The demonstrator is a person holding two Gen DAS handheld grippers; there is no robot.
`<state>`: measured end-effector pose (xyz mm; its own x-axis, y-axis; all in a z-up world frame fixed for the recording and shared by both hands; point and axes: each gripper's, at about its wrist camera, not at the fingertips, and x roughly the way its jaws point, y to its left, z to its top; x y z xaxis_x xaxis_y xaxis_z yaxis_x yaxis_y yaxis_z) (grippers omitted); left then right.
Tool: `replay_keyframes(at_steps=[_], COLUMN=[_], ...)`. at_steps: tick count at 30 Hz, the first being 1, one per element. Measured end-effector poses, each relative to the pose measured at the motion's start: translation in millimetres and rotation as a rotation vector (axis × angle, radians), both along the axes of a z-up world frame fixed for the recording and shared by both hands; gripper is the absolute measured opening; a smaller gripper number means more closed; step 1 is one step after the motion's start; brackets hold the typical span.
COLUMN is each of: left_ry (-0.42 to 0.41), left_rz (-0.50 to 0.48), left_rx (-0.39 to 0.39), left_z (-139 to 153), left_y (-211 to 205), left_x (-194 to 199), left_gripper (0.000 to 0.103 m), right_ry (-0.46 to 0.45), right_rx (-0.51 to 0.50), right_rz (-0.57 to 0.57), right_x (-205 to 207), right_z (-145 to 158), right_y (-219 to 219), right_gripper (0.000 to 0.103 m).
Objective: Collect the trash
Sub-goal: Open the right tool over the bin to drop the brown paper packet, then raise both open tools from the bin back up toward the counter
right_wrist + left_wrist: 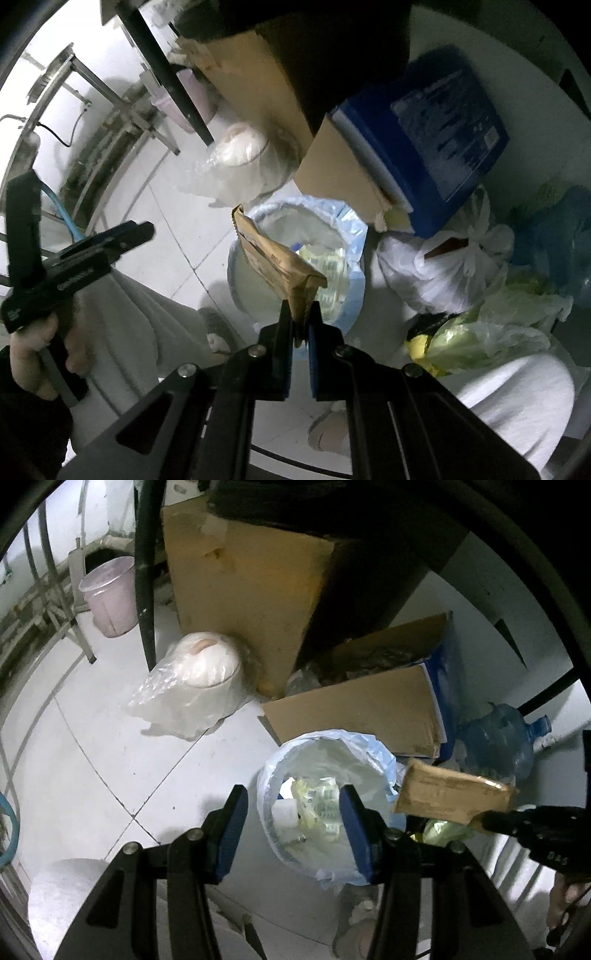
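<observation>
A bin lined with a pale blue bag [332, 746] stands on the white tiled floor; wrappers and white scraps [314, 805] lie inside. My left gripper [291, 812] is open and empty, held above the bin's near rim. My right gripper [300, 325] is shut on a flat brown paper packet [273, 258] and holds it over the bin [351, 236]. In the left wrist view the packet [450, 792] hangs at the bin's right side, held by the right gripper [491, 821]. The left gripper [122, 236] also shows at the left of the right wrist view.
An open cardboard box with blue sides [369, 705] and a tall carton [251, 590] stand behind the bin. A plastic-wrapped white pot [207, 672], a pink bucket [110, 598], a blue water jug [502, 738] and tied bags [454, 266] surround it.
</observation>
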<state>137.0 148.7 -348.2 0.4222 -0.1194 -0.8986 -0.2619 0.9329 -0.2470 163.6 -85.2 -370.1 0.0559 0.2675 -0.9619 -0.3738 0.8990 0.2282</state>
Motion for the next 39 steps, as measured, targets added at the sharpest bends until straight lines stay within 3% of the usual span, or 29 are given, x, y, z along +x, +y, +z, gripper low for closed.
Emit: replay_keyframes(at_steps=[7,10,12,39], left_ry=[-0.016,-0.020,-0.022,-0.114], left_rz=[0.011,0.012,0.010,-0.052], left_rx=[-0.020,-0.024,-0.023,0.019], left_z=[0,1,2,65], left_y=[4,5,4,-35], left_x=[-2,-2,-2,-28], left_gripper=[0.051,0.051,0.051,0.051], right_ry=[0.063,0.072,0.070,-0.063], right_rx=[-0.030,-0.026,-0.026,0.021], right_rz=[0.050,0.051,0.055,0.025], right_x=[0,1,3,-31], right_z=[-21,-25,-25,44], right_y=[29,37,40,-5], right_gripper=[0.009,0.025,0.042,0.042])
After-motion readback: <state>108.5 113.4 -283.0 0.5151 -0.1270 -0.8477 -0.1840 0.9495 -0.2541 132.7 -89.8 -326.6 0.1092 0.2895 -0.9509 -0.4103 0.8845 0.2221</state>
